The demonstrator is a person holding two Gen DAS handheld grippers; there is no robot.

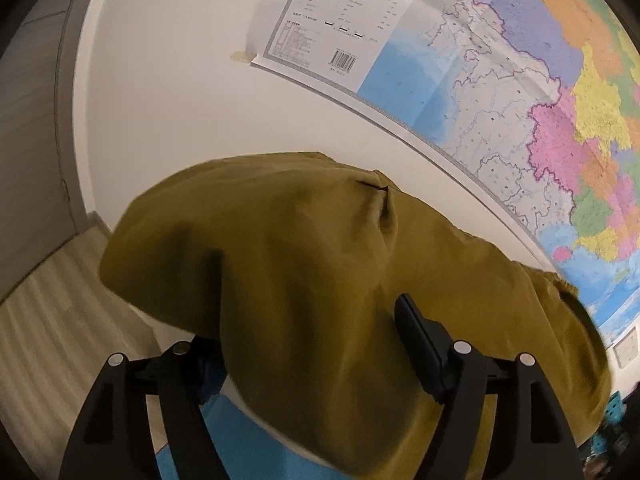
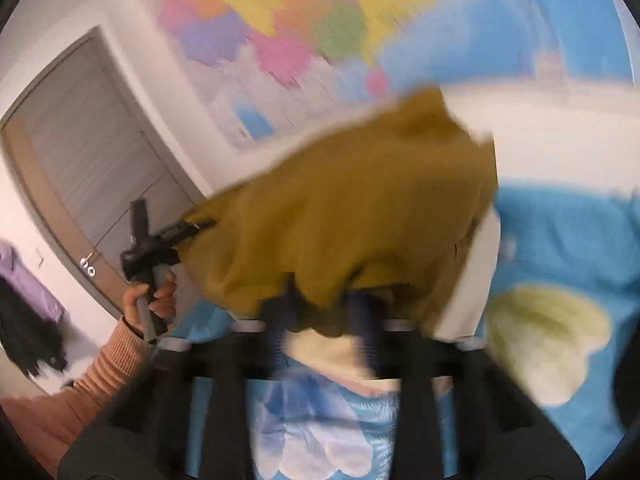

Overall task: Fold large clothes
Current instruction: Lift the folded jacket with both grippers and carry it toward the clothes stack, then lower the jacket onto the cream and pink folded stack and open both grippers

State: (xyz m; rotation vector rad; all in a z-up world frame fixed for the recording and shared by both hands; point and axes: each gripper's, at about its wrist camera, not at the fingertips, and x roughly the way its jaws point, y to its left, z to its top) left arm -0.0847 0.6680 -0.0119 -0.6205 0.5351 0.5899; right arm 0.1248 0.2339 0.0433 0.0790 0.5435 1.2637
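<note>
Black jaws of the left gripper (image 1: 320, 344) are spread, the garment (image 1: 320, 264) draped between them, unpinched. Right gripper (image 2: 320, 312) is pinched on its hem above the bedsheet (image 2: 568, 240); edges should be matched before lowering.

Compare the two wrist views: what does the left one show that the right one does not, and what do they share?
Only the left wrist view shows the map's white legend panel with a barcode and the left claw from behind, spread wide.

Only the right wrist view shows a grey door, the hand with its orange sleeve, and the blue patterned bedding.

Both show the mustard garment and the coloured wall map.
</note>
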